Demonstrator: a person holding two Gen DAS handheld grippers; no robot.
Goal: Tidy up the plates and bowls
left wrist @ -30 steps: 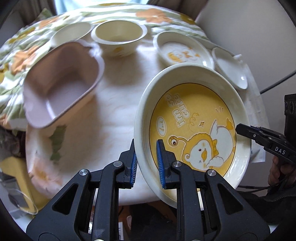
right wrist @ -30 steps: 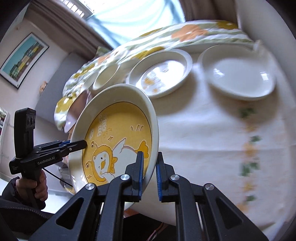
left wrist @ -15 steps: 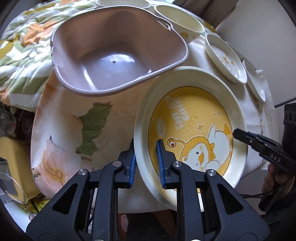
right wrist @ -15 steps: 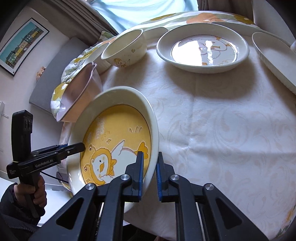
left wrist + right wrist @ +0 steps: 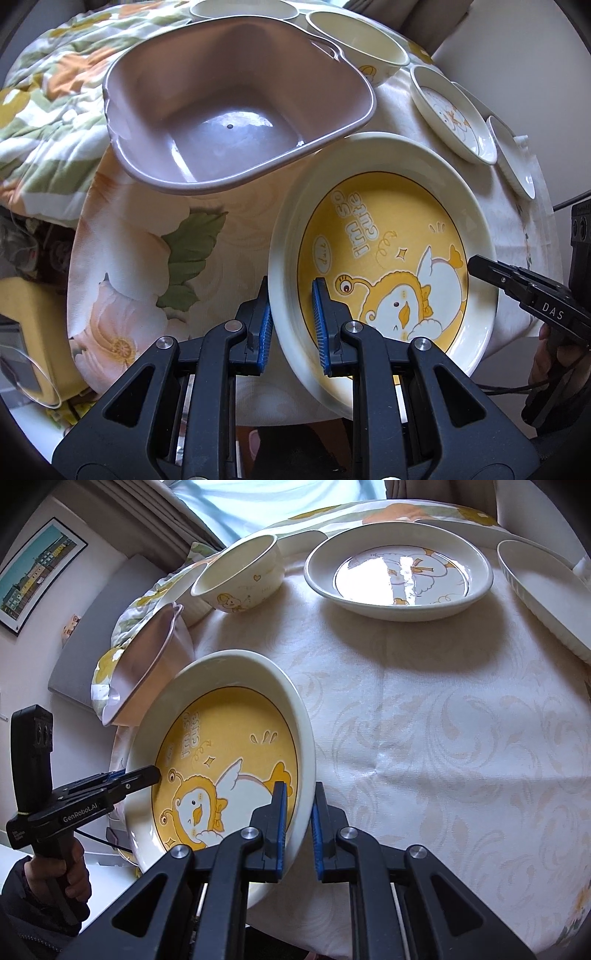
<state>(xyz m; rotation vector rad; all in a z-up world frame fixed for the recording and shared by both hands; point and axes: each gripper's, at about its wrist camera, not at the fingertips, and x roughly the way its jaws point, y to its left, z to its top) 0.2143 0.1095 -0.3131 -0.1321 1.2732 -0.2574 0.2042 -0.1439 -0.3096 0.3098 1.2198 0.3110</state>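
Note:
Both grippers hold one yellow duck plate, tilted above the table's near edge. My left gripper is shut on its left rim. My right gripper is shut on its right rim; the plate also shows in the right wrist view. A mauve plastic basin sits just beyond the plate, its rim almost at the plate's edge. A cream bowl, a white duck plate and a plain white plate stand farther back.
A white patterned tablecloth covers the table right of the plate. A flowered cloth hangs over the left edge. Another white dish stands behind the basin. A framed picture hangs on the wall at left.
Both grippers have carried the yellow plate left and toward the mauve basin, which now looms larger and closer. Their grip on the plate is unchanged.

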